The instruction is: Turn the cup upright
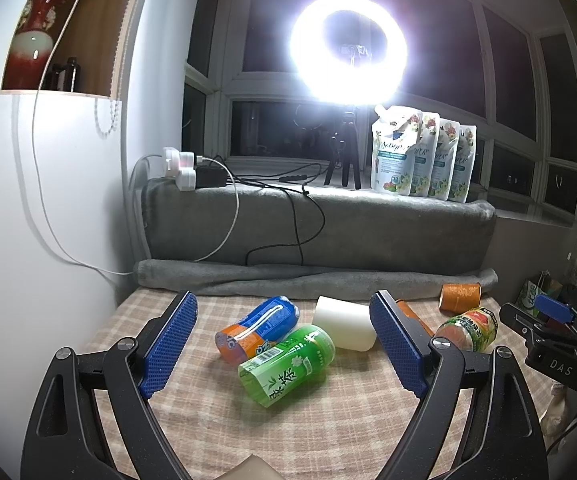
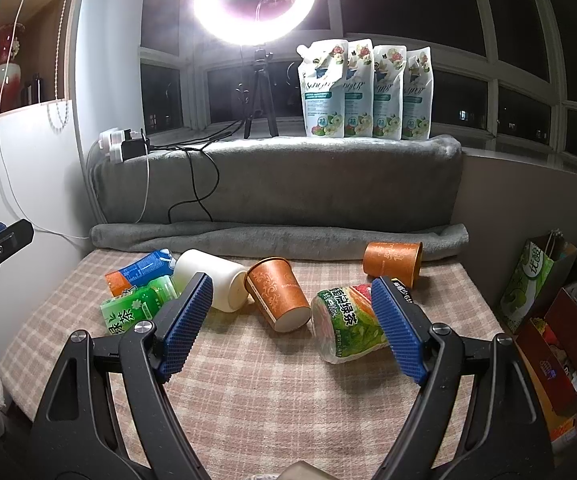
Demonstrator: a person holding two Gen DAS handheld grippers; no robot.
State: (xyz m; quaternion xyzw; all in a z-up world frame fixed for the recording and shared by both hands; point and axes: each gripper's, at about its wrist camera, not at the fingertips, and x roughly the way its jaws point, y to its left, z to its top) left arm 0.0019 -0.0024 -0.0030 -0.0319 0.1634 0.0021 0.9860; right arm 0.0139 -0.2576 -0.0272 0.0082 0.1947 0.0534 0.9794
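Right wrist: right gripper (image 2: 292, 316) spread, empty; straddle tipped orange cup (image 2: 278, 296) mid-body, clamp gently, rotate upright. Left gripper (image 1: 284, 344) also spread.

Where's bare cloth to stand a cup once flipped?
The near checked cloth, between the open right claw and the lying orange cup, is bare. The back strip is crowded: white cup, green bottle, far orange cup.
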